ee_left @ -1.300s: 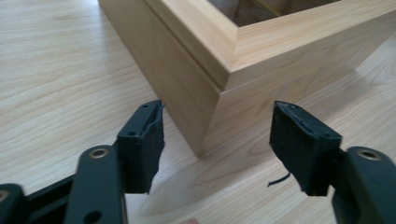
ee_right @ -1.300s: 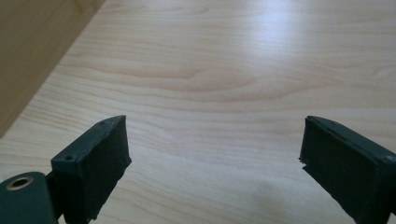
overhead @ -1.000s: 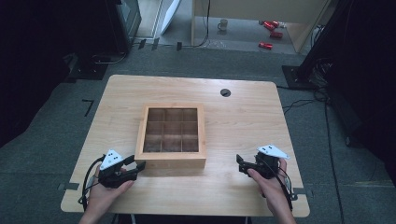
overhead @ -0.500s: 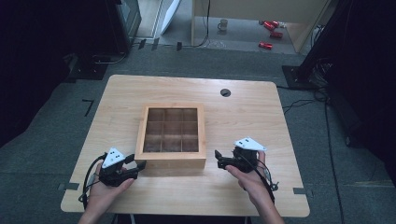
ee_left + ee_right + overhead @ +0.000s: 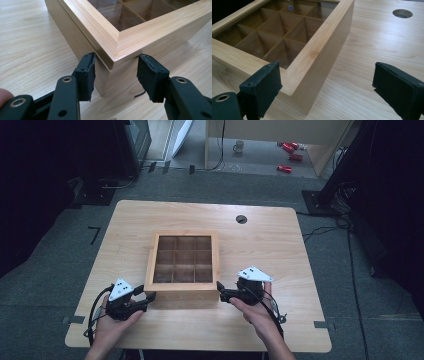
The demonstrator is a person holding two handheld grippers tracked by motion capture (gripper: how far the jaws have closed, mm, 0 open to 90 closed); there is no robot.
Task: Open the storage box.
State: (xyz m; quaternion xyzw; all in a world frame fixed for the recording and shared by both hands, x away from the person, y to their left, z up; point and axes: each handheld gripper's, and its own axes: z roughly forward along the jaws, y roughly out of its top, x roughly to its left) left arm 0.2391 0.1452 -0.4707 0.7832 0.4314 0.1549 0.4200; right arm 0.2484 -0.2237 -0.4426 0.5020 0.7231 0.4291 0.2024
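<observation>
Working on a wooden box (image 5: pixel 185 290): square, glass-paned lid over nine compartments, set flat near the middle of the table (image 5: pixel 270 245), closer to the person's edge than the cable hole (image 5: pixel 241 219) beyond its far side

Pinning the box's near-left corner with the left gripper (image 5: pixel 150 296): fingers (image 5: pixel 86 72) closed across that corner at the seam under the lid frame, one pad on the left wall, the other against the front wall, having just pinched in a shade further with the corner between them

Standing by at the box's near-right corner with the right gripper (image 5: pixel 220 295): fingers (image 5: pixel 262 85) spread wide and gripping nothing, one in front of the box's front wall, the other out over bare table beyond the box's right wall, straddling the corner without touching it as far as can be told

Hinging on one relation for the coming move: box straight ahead of both pairs of fingers and lying between the two hands, with no long axis to speak of, being square. Left corner already held, so the right corner remains; probably a matter of easing forward until that corner seats between the pads, then closing. Worth minding: a pinch across lid and base together would lock the lid down
</observation>
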